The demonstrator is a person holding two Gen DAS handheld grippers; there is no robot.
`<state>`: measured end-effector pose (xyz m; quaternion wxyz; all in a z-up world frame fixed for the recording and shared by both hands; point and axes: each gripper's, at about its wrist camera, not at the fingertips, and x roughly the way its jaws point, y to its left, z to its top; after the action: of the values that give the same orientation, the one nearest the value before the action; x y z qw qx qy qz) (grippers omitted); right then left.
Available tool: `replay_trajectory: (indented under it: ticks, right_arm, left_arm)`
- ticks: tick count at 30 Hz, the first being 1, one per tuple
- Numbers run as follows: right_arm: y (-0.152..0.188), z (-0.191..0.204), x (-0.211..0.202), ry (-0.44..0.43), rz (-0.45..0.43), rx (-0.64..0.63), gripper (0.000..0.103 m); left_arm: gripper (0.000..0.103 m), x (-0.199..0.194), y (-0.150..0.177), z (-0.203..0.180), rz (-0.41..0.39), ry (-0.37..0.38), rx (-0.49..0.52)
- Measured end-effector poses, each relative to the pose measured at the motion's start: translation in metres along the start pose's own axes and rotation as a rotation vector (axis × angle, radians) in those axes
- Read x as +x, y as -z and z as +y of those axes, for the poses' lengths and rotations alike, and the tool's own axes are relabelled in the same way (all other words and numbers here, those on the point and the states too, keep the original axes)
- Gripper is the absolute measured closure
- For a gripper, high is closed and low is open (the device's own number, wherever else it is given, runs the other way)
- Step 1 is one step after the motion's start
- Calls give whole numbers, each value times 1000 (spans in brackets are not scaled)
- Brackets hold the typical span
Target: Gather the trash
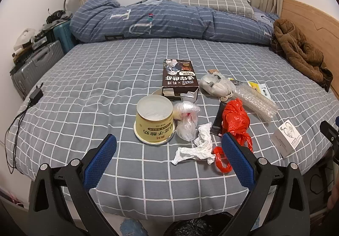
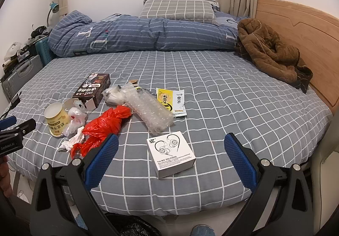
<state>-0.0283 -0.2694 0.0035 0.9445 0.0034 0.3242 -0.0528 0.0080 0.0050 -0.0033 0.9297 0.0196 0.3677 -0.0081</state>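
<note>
Both grippers hovered level over the near edge of the bed (image 2: 211, 79), pointing across it toward the rolled blue quilt (image 2: 137, 35), and neither touched anything. The left gripper (image 1: 169, 151) had its jaws spread wide and empty, framing the yellow tub (image 1: 154, 120) and the crumpled white tissue (image 1: 197, 148). The right gripper (image 2: 171, 149) likewise had its jaws spread wide, with the white earphone box (image 2: 171, 153) lying on the sheet between its blue pads (image 2: 240, 158).

The trash lay scattered across the grey checked sheet in a loose cluster near the front edge. The dark snack box (image 1: 180, 78), open at its near end, sat farthest back, with the upside-down yellow tub just in front of it. Right of the tub was a clear plastic bag (image 1: 186, 119), touching it, and beside that the red plastic bag (image 1: 236, 121), which partly covered a black wrapper (image 1: 218, 121). A roll of bubble wrap (image 2: 151, 113) lay right of the red bag, a tied white bag (image 2: 115, 94) behind it, and a yellow and white sachet (image 2: 171, 101) at its far side.

A brown fleece garment (image 2: 269, 49) was heaped against the wooden headboard (image 2: 296, 30), well apart from the trash. A charger with cable (image 1: 35, 95) rested at the bed's left edge, beside suitcases (image 1: 36, 64). A black bin bag (image 2: 131, 227) showed below the bed edge.
</note>
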Motion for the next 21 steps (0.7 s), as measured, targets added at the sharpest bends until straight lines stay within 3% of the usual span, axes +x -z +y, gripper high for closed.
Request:
replay_trajectory:
  ticks: [21]
  right_arm:
    - [0, -1, -1, 5, -3, 1, 7]
  left_arm:
    - [6, 3, -2, -1, 6, 10, -1]
